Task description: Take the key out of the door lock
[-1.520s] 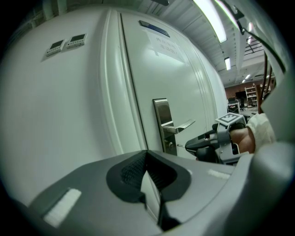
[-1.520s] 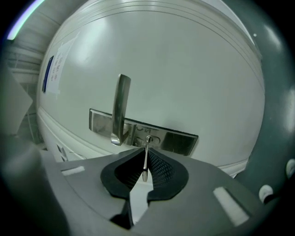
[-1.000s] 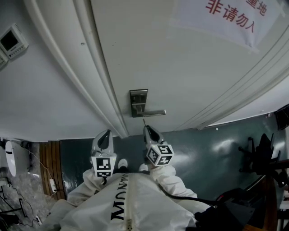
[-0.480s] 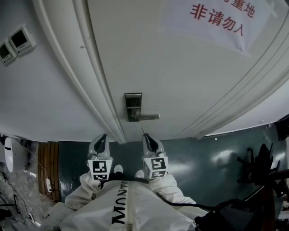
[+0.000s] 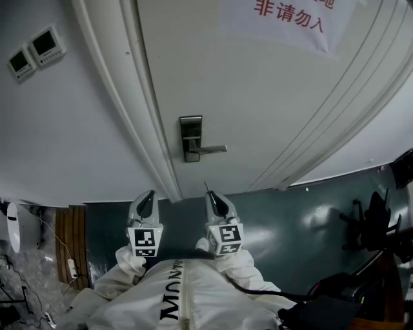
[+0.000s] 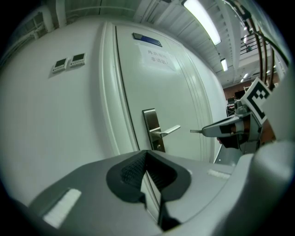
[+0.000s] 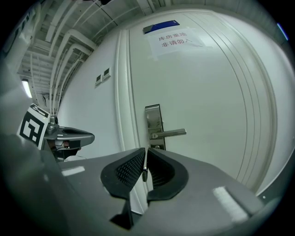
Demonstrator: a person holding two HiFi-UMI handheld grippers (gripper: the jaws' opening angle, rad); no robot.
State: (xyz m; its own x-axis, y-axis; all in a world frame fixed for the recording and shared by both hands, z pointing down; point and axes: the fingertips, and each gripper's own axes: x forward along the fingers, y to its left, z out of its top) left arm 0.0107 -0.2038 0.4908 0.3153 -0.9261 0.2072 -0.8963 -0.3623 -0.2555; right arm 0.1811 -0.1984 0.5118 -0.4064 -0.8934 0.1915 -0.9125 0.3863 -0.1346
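Observation:
A steel lock plate (image 5: 191, 138) with a lever handle (image 5: 210, 149) sits on the white door (image 5: 258, 97). My right gripper (image 5: 208, 193) hangs below it in the head view, apart from the door and shut on the key (image 5: 206, 186). The key's thin blade sticks out past the tips. In the right gripper view the key's head (image 7: 144, 174) is pinched between the pads (image 7: 131, 168). The left gripper view shows the blade (image 6: 196, 132) pointing at the lock plate (image 6: 151, 128). My left gripper (image 5: 150, 194) is beside it, shut and holding nothing.
The door frame mouldings (image 5: 139, 116) run left of the lock. Two wall control panels (image 5: 35, 51) are at upper left. A paper sign with red print (image 5: 284, 19) hangs on the door. Dark stands (image 5: 374, 225) are at right on the green floor (image 5: 284, 206), and cables (image 5: 26, 283) lie at lower left.
Both grippers have drawn back from the door, so the gap to the lock plate has grown. The right gripper has rolled with the key still in it.

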